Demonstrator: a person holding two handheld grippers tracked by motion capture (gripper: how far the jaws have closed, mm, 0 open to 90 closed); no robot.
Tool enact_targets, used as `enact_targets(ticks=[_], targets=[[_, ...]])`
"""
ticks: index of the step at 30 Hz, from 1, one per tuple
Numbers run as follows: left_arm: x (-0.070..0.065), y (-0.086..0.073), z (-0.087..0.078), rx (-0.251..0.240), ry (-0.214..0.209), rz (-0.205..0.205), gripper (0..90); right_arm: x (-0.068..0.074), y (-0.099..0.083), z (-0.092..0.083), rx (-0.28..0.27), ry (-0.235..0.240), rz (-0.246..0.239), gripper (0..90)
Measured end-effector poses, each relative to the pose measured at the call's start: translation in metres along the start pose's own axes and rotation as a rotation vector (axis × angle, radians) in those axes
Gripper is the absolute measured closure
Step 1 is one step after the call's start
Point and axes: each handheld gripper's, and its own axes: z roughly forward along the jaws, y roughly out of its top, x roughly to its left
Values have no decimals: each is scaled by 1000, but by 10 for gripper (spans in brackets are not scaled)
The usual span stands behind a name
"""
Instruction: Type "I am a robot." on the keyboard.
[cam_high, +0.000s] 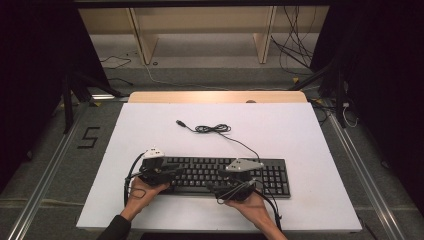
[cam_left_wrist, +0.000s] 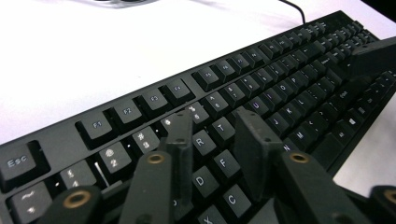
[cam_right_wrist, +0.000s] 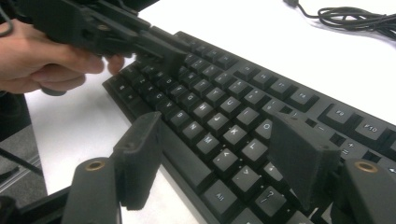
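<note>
A flat black plastic keyboard (cam_high: 220, 176) is lying along the near edge of the white worktop (cam_high: 280, 130) — its thin black cable (cam_high: 212, 129) coiling toward the far side. The left tongs (cam_left_wrist: 217, 135) are hovering over the left-hand keys, jaws narrowly parted, gripping nothing. The right tongs (cam_right_wrist: 224, 156) are spreading wide above the right-hand keys — empty.

My left gripper (cam_high: 167, 172) sits over the left end of the flat black full-size keyboard (cam_high: 220, 175), my right gripper (cam_high: 231, 181) over its middle front edge. Keyboard lies lengthwise on the white rectangular table sheet (cam_high: 280, 130). Its thin black cable (cam_high: 212, 129) runs back from the rear edge to a small loose coil, plug end lying free.
</note>
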Motion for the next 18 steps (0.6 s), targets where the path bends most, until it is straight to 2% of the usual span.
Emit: enact_targets(ticks=[6,10,15,18], targets=[[-2,-2,-7,-21,-23,-19,539,-2,0,2,13,-17,-1,414],[-4,-2,-11,-33,-39,-21,470,-3,1,4,25,-36,1,486],[-6,-4,-15,-50,-47,-11,413,-6,3,6,32,-47,10,588],[-6,-5,-18,-67,-50,-22,399,-7,4,7,37,-50,8,641]])
